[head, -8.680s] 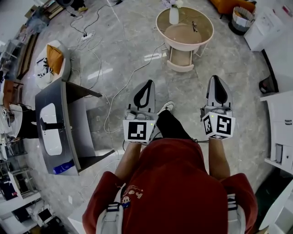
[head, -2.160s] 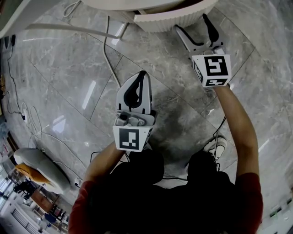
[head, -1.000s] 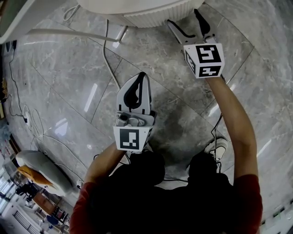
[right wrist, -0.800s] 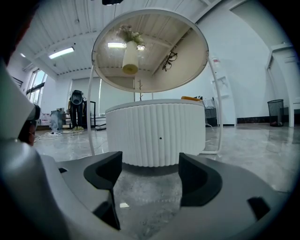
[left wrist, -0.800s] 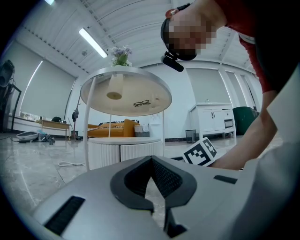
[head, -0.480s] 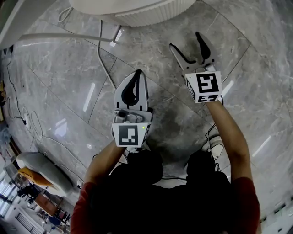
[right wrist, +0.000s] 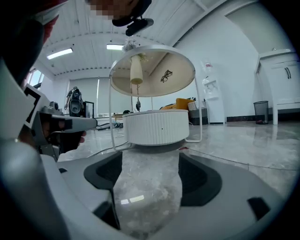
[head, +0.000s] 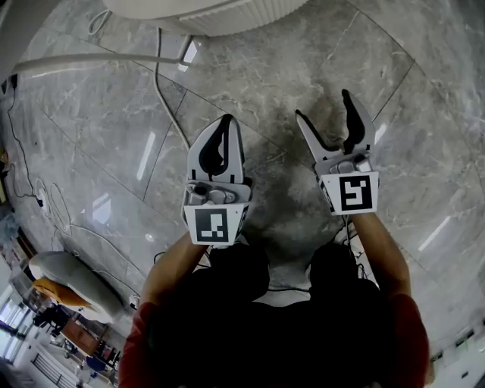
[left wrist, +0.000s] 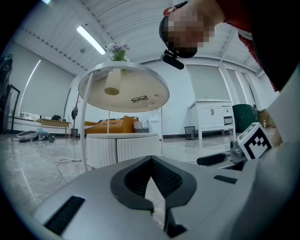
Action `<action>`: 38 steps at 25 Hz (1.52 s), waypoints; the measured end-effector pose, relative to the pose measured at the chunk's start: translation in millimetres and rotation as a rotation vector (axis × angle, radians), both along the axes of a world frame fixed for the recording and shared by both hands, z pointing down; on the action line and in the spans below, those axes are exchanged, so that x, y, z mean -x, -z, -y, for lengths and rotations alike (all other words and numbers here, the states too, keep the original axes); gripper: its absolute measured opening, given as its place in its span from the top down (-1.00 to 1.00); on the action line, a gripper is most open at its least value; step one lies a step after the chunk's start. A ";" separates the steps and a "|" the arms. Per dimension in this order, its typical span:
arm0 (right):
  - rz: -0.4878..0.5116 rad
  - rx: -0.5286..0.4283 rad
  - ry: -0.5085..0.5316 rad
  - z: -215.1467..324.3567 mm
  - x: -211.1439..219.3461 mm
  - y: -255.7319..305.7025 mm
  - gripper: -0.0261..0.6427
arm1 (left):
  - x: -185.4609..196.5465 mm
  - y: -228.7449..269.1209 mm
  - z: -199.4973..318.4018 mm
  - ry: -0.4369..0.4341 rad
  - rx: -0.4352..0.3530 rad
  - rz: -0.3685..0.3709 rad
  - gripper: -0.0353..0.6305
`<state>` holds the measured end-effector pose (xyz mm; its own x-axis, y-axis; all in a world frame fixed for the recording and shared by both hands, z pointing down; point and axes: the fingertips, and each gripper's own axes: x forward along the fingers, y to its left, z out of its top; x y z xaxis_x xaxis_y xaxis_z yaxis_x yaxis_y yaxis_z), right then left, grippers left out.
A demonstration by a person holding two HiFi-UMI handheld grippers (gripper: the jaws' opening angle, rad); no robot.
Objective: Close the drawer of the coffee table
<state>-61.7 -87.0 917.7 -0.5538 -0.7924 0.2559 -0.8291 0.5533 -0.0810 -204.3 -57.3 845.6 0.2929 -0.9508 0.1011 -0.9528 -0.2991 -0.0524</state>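
Note:
The coffee table has a round translucent top (left wrist: 124,86) on thin white legs over a white ribbed drum base (left wrist: 124,147). In the right gripper view the drum (right wrist: 157,126) looks flush all round, with no drawer front standing out. The head view shows only the drum's near edge (head: 227,11) at the top. My left gripper (head: 225,125) hangs shut and empty over the floor, well short of the table. My right gripper (head: 324,106) is open and empty, level with the left one and clear of the drum. Its jaws frame bare floor (right wrist: 147,159).
A white cable (head: 163,83) snakes over the grey marble floor left of the grippers. A vase (left wrist: 112,82) and a pair of glasses (left wrist: 138,99) lie on the table top. An orange sofa (left wrist: 110,126), a bin (left wrist: 190,132) and a white cabinet (left wrist: 213,117) stand far behind.
My right gripper, up against the drum's front a second ago, has drawn back from the table to beside the left gripper, still open. The left gripper has barely moved.

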 end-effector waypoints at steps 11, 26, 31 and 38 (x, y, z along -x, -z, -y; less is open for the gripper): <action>0.005 0.000 -0.047 -44.9 -30.7 9.0 -0.14 | -5.1 -3.8 -10.9 -0.019 0.012 0.023 0.87; 0.020 -0.037 -0.035 -37.3 -34.2 23.6 -0.03 | -4.5 1.5 -12.5 -0.018 0.000 0.029 0.87; 0.020 -0.048 -0.029 -36.6 -35.3 28.1 0.75 | -4.8 2.9 -11.7 -0.021 -0.002 0.026 0.87; 0.021 -0.072 -0.040 -32.0 -32.9 34.0 0.85 | -4.4 7.6 -9.4 -0.034 -0.023 0.036 0.87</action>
<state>-28.8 -55.0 883.7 -0.5259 -0.8299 0.1861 -0.8491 0.5248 -0.0593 -199.9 -47.8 838.0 0.3214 -0.9426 0.0900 -0.9395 -0.3293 -0.0942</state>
